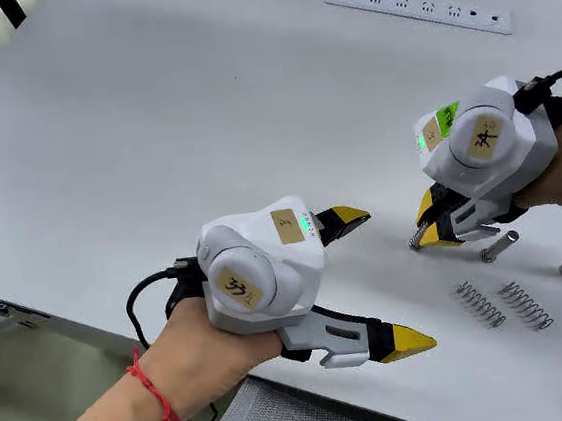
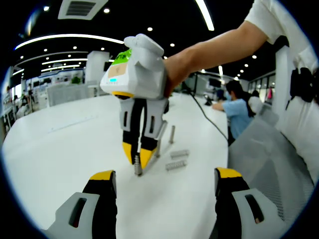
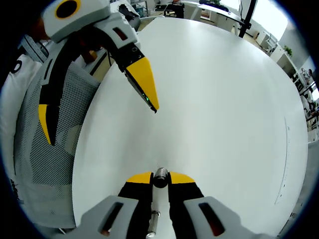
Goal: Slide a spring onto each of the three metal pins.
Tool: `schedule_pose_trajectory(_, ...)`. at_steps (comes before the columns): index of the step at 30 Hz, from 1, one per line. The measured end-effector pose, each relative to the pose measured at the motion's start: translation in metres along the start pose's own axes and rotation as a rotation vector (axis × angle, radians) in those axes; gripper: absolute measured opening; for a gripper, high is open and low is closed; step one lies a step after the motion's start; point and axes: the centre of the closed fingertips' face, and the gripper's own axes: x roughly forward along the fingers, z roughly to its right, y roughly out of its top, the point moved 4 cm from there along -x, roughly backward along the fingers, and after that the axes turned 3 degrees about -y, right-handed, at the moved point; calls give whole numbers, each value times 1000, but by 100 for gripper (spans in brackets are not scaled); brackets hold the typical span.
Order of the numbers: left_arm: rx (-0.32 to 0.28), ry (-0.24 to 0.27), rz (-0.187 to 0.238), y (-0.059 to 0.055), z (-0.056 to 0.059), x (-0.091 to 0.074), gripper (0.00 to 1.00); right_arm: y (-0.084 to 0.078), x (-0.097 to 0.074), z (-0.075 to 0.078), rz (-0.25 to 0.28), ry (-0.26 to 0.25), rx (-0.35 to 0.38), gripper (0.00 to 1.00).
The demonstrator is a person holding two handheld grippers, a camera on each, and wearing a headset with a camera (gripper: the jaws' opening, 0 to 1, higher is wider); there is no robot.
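1. Lying far off on your bench [image 1: 152,133]: a power strip [image 1: 417,5].
2. Your right hand-held gripper [image 1: 420,239] pinches a spring [image 3: 160,178], loose springs [image 1: 480,303] and pins [image 1: 499,246] just beside.
3. Your left hand-held gripper [image 1: 399,277] gapes empty.

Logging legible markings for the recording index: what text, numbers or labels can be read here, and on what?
Left tool stickers: handwritten, too blurred to read.
Right tool stickers: handwritten, too blurred to read.
Power strip markings: too small to read.
Nothing reads clearly.
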Motion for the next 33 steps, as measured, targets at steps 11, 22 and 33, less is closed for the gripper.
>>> schedule_pose_trajectory(11, 0, 2, -4, -1, -1, -1, 81, 1, 1, 0, 6, -2, 6, 16)
schedule_pose_trajectory(22, 6, 0, -15, -1, 0, -1, 81, 4, -10, -2, 37, -18, 26, 21)
schedule_pose_trajectory(33, 28, -5, -44, 1, 3, -2, 82, 0, -33, -4, 124, -82, 62, 32)
